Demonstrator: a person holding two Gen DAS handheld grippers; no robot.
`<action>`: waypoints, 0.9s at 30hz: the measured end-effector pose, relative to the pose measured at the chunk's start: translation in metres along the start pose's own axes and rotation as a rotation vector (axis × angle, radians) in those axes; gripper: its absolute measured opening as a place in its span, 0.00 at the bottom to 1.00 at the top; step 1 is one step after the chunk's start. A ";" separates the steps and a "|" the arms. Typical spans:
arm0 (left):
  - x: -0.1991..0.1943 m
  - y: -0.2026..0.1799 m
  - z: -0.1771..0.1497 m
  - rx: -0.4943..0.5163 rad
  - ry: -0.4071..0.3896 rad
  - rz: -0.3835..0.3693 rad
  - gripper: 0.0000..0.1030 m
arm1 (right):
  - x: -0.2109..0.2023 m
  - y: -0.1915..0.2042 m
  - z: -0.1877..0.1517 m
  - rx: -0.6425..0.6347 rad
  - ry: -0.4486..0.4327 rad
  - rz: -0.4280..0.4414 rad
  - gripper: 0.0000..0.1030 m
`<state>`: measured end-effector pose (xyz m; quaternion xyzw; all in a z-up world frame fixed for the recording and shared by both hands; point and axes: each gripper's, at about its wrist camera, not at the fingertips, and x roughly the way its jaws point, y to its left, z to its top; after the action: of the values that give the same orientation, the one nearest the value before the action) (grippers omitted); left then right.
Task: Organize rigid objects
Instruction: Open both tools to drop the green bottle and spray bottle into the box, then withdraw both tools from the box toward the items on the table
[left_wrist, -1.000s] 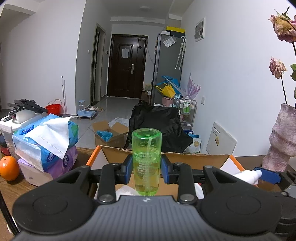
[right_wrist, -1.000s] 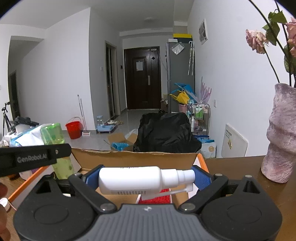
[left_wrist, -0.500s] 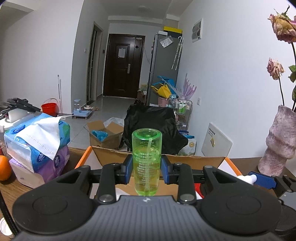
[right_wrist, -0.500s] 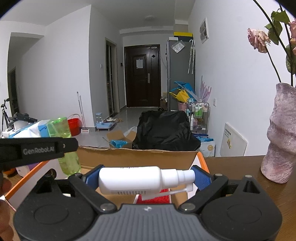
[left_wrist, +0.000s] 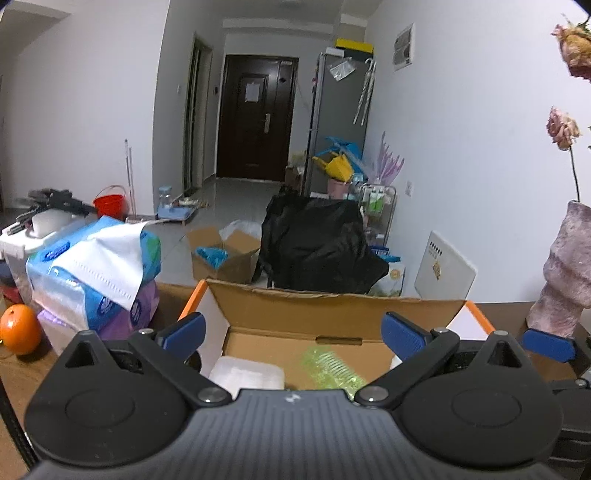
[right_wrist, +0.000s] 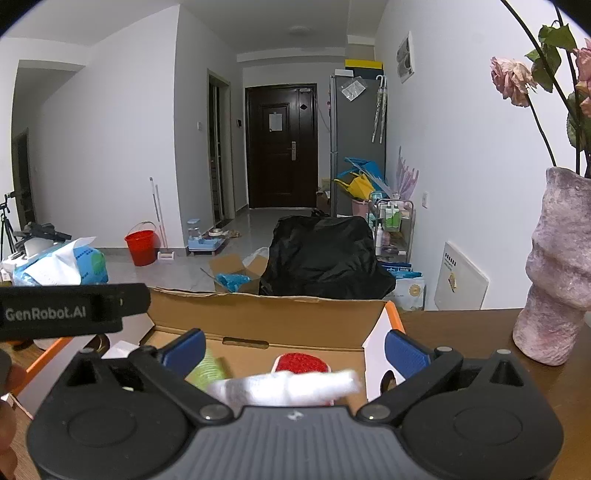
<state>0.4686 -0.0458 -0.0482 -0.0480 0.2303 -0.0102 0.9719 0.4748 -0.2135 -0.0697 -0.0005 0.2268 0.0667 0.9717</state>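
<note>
Two grippers over cardboard box (left_wrist: 332, 306) on worktop (right_wrist: 461, 332). Left gripper (left_wrist: 291, 332) fingers opening, nothing between; green bottle (left_wrist: 330, 369) blurred, inside box. Right gripper (right_wrist: 293, 349) fingers opening; white spray bottle (right_wrist: 284, 386) blurred between them, untouched, over box. Vase (right_wrist: 557, 266) at right.

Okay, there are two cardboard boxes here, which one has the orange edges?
The near cardboard box on the table, under both grippers, has orange-edged flaps. The smaller floor box holding blue stuff is plain brown.
</note>
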 end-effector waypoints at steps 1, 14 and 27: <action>0.001 0.001 0.000 0.000 0.006 0.006 1.00 | 0.000 0.000 0.000 -0.001 0.001 0.000 1.00; -0.007 0.010 -0.003 0.010 0.005 0.038 1.00 | -0.014 0.002 -0.002 -0.020 -0.013 0.029 1.00; -0.028 0.014 -0.007 0.033 -0.013 0.048 1.00 | -0.048 0.000 -0.003 -0.026 -0.063 0.044 1.00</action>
<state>0.4402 -0.0318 -0.0436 -0.0266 0.2250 0.0096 0.9740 0.4313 -0.2202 -0.0513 -0.0060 0.1951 0.0912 0.9765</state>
